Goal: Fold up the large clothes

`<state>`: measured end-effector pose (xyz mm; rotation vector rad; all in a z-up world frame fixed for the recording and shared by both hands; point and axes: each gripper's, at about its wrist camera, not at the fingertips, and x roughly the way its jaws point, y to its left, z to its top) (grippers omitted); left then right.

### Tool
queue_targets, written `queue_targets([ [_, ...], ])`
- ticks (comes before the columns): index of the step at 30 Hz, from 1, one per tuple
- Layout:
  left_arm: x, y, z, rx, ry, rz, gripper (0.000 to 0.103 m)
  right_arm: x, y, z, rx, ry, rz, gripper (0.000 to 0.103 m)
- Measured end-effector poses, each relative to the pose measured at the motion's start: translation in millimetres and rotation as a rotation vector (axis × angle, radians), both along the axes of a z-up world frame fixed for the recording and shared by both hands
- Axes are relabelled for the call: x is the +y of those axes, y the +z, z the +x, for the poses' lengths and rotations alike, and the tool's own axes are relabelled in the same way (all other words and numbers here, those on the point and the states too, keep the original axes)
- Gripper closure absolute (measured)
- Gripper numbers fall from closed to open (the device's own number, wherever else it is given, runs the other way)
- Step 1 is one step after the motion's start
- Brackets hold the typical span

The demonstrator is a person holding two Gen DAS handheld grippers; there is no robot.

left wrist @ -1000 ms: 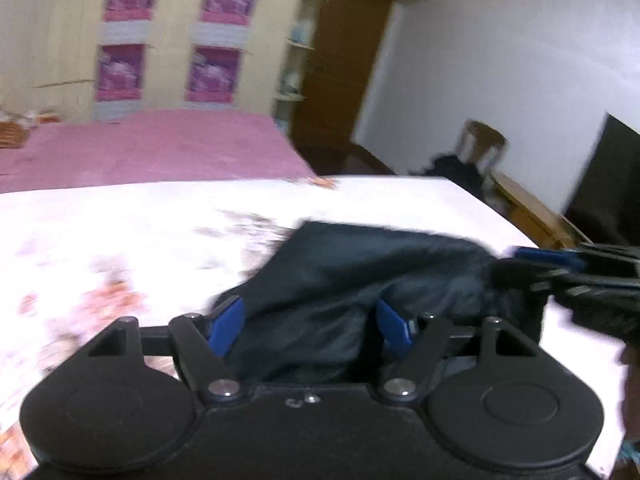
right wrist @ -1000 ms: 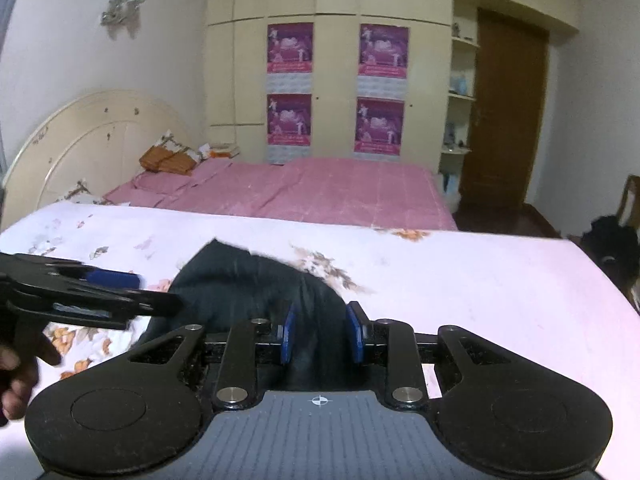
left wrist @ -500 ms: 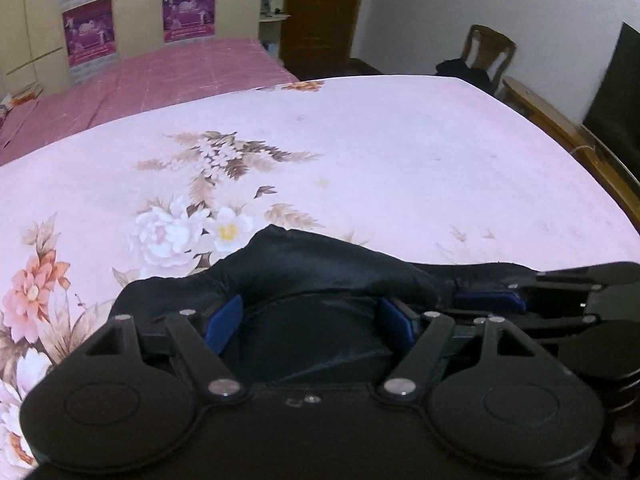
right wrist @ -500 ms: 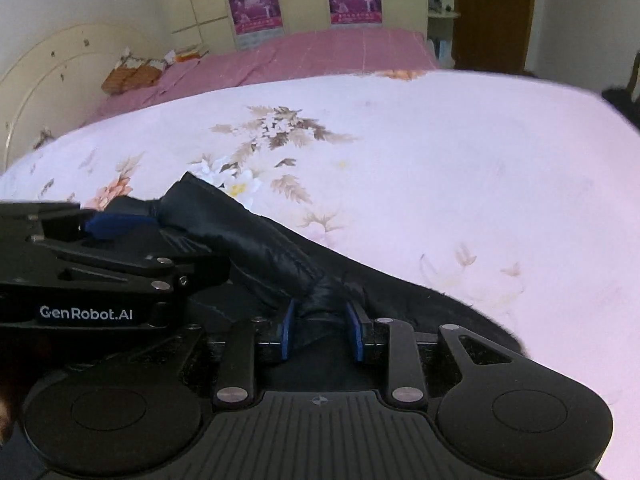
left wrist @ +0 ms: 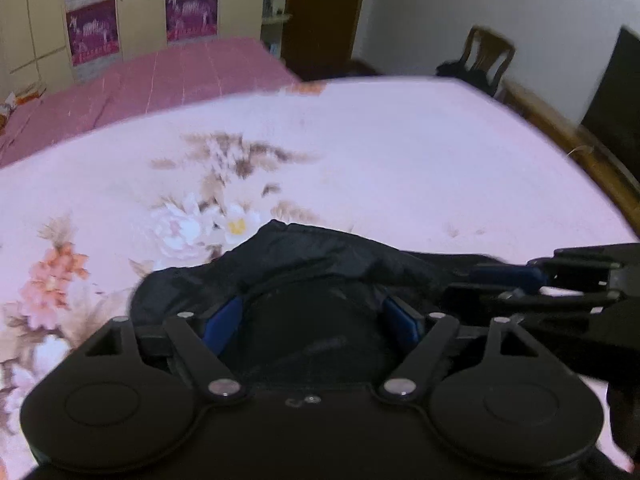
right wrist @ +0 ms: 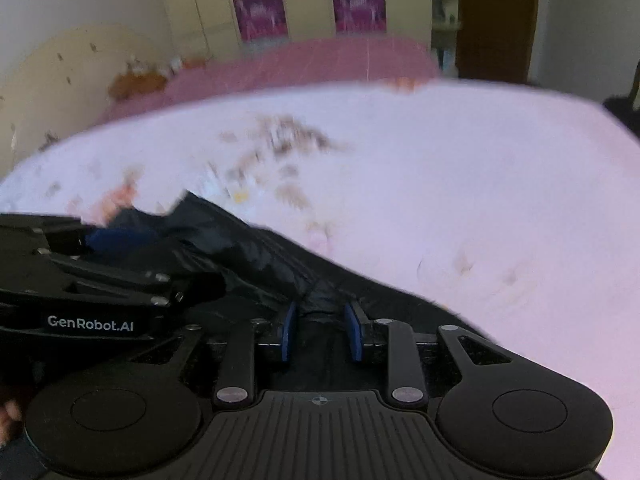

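Observation:
A dark navy garment [left wrist: 316, 264] lies bunched on the pink floral bedsheet [left wrist: 400, 152]. My left gripper [left wrist: 316, 316] has its blue pads wide apart, with the cloth lying between them. My right gripper [right wrist: 320, 332] is shut on a pinched fold of the garment [right wrist: 256, 256]. The right gripper shows at the right of the left wrist view [left wrist: 560, 284]. The left gripper shows at the left of the right wrist view [right wrist: 80, 280]. The two grippers are close side by side over the cloth.
A second bed with a pink cover [left wrist: 160, 76] stands behind. A wardrobe with purple posters [left wrist: 140, 12], a brown door [left wrist: 320, 12] and a wooden chair [left wrist: 488, 56] are at the back. A wooden bed edge [left wrist: 580, 152] runs along the right.
Both grippers dropped from above the bed to the sheet with the garment, then tilted up a little. The left gripper stays wide; the right stays shut on the fold.

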<state>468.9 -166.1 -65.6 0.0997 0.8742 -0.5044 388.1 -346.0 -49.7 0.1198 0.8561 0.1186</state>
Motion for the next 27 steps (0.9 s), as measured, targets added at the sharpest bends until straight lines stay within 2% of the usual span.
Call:
queue_targets([
  [3, 32, 17, -35, -0.030, 0.012, -0.039, 0.020, 3, 21, -37, -0.043, 0.018, 0.048, 0.075],
  [5, 40, 9, -54, -0.001, 0.012, -0.058, 0.020, 14, 11, -52, -0.035, 0.037, 0.040, 0.075],
  [7, 30, -8, -66, -0.045, 0.015, 0.015, 0.016, 23, -10, -55, -0.014, 0.046, 0.015, 0.075],
  [10, 19, -19, -65, -0.072, 0.040, 0.050, 0.010, 28, -27, -51, -0.024, 0.024, 0.003, 0.075],
  [12, 23, -9, -67, -0.051, 0.050, 0.036, 0.014, 24, -20, -48, -0.004, 0.020, 0.021, 0.075],
  [13, 29, 1, -75, -0.057, 0.050, 0.017, 0.020, 21, -11, -52, -0.014, 0.008, 0.039, 0.075],
  [15, 45, 18, -103, -0.098, 0.031, 0.004, 0.021, 16, 12, -79, -0.074, 0.013, 0.052, 0.075],
  [17, 60, 21, -129, -0.101, 0.026, -0.002, 0.021, 12, 26, -112, -0.090, 0.032, 0.065, 0.075],
  [19, 69, 9, -151, -0.061, 0.025, -0.017, 0.019, 11, 22, -136, -0.062, 0.056, 0.131, 0.075],
  [21, 68, -10, -161, -0.043, 0.033, 0.012, 0.016, 24, 0, -144, -0.009, 0.085, 0.078, 0.075],
  [23, 66, -16, -164, -0.053, 0.047, 0.025, 0.014, 25, -17, -142, 0.013, 0.065, 0.090, 0.075],
  [26, 70, -3, -165, -0.054, 0.055, 0.030, 0.013, 21, -2, -145, -0.012, 0.056, 0.098, 0.075],
  [27, 71, 1, -165, -0.063, 0.060, 0.041, 0.010, 14, 6, -149, -0.039, 0.036, 0.117, 0.072],
])
